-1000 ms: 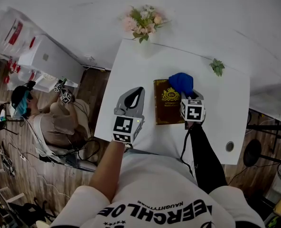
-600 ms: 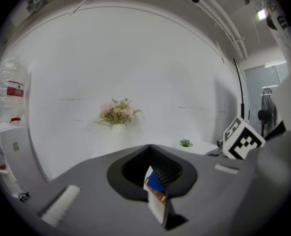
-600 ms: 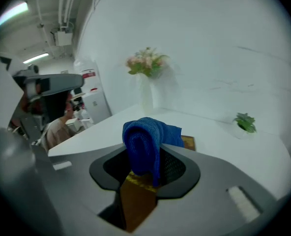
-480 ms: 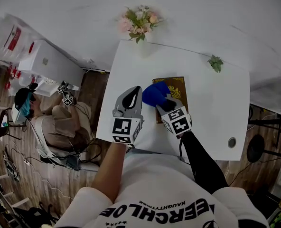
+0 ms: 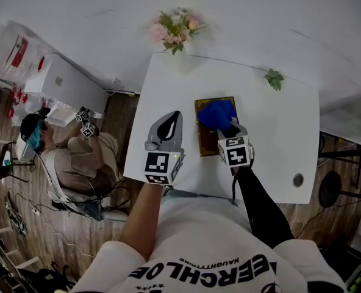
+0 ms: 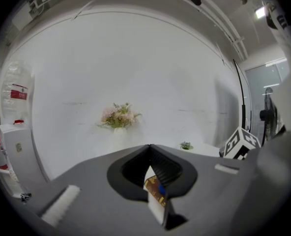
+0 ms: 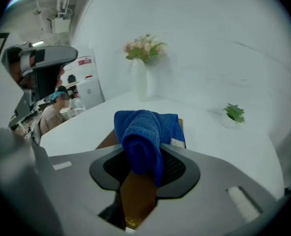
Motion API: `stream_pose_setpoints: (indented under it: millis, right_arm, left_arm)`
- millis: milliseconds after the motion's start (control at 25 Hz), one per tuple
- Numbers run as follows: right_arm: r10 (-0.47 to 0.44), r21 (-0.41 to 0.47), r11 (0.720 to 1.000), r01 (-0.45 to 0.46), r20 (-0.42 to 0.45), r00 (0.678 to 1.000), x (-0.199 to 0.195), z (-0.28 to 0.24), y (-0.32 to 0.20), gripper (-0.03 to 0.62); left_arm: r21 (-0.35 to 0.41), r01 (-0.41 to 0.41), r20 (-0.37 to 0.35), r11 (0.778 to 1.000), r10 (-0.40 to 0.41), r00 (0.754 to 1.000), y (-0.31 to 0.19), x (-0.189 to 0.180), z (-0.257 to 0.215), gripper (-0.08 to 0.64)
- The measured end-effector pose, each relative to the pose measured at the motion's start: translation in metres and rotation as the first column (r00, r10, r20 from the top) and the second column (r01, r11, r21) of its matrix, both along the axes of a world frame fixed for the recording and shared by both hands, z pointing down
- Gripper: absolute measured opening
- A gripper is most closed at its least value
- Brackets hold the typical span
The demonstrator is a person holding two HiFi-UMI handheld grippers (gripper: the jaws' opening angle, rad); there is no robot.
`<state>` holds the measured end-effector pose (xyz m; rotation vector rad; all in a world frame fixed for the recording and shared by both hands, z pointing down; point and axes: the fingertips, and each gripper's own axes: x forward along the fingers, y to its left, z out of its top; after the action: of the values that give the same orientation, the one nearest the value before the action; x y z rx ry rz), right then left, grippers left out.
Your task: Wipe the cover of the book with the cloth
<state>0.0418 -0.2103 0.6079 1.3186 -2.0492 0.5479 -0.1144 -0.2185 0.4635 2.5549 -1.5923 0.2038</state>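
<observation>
Since the cloth (image 5: pixel 217 115) sits at the left edge of the book (image 5: pixel 203 140) half a second ago and at its far right corner half a second before that, I read this as a side-to-side wipe that is now back over the middle of the far half of the cover. So the wipe is under way, with the far half getting the passes; the near half, under my right gripper (image 5: pixel 228 129), probably still needs one. My left gripper (image 5: pixel 174 119) has not shifted: it hangs over the counter (image 5: pixel 278 139) just left of the book, jaws pressed together on nothing, not steadying the book. The head view gives the layout: book flat mid-counter, a bare brown strip along its left side, flowers (image 5: pixel 177 28) and a small plant (image 5: pixel 273 78) at the far edge, well apart from the work. It cannot show the grip. The right gripper view does: jaws pinching a folded roll of cloth (image 7: pixel 143 136), its tail draped forward onto the book, brown cover (image 7: pixel 135 195) right below the jaws. The left gripper view adds only a sliver of the book (image 6: pixel 155 187) past its closed tips.
</observation>
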Motion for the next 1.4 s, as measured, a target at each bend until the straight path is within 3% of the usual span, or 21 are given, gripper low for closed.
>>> stream_pose_setpoints:
  millis: [200,360,520,640,760,880,960,1120,1280,1400]
  right_arm:
    - [0.211,0.017,0.977,-0.210,-0.051,0.976,0.059,0.000,-0.001,0.133]
    - [0.225,0.058,0.973,-0.225,0.014,0.974,0.059,-0.013,-0.001,0.133]
    - [0.081,0.152,0.983,-0.103,0.145,0.986,0.022,-0.039,0.002,0.133]
    - [-0.102,0.106,0.991,0.081,0.200,0.974,-0.024,-0.032,0.021,0.133]
    - [-0.257,0.013,0.966,0.259,0.182,0.949,-0.059,-0.009,0.050,0.133]
    - [-0.295,0.000,0.955,0.297,0.120,0.948,-0.065,0.000,0.058,0.133]
    - [-0.252,0.002,0.967,0.253,0.090,0.963,-0.055,-0.002,0.052,0.133]
    - [-0.060,0.013,0.998,0.060,0.025,0.998,-0.009,-0.001,0.039,0.133]
    - [0.127,0.019,0.992,-0.126,-0.034,0.991,0.042,0.006,0.036,0.133]
    - [0.201,0.013,0.980,-0.200,-0.038,0.979,0.061,0.010,0.040,0.133]
  left_arm:
    - [-0.018,-0.026,0.009,1.000,0.026,1.000,0.006,0.011,0.003,0.057]
    - [-0.016,-0.041,0.017,0.999,0.041,0.999,0.010,0.019,0.002,0.057]
    - [-0.008,-0.034,0.016,0.999,0.034,0.999,0.012,0.019,-0.002,0.057]
    - [-0.009,-0.031,0.021,0.999,0.031,0.999,0.016,0.020,-0.002,0.057]
    - [-0.010,-0.031,0.029,0.999,0.032,0.999,0.021,0.020,-0.004,0.057]
    - [-0.004,-0.019,0.030,1.000,0.019,0.999,0.025,0.016,-0.006,0.057]
    - [-0.004,-0.008,0.030,1.000,0.008,1.000,0.027,0.013,-0.005,0.057]
    - [0.000,-0.001,0.037,1.000,0.001,0.999,0.031,0.013,-0.005,0.057]
    - [0.004,-0.004,0.035,1.000,0.004,0.999,0.035,0.016,-0.006,0.057]
    - [0.004,-0.010,0.037,1.000,0.010,0.999,0.038,0.020,-0.004,0.057]
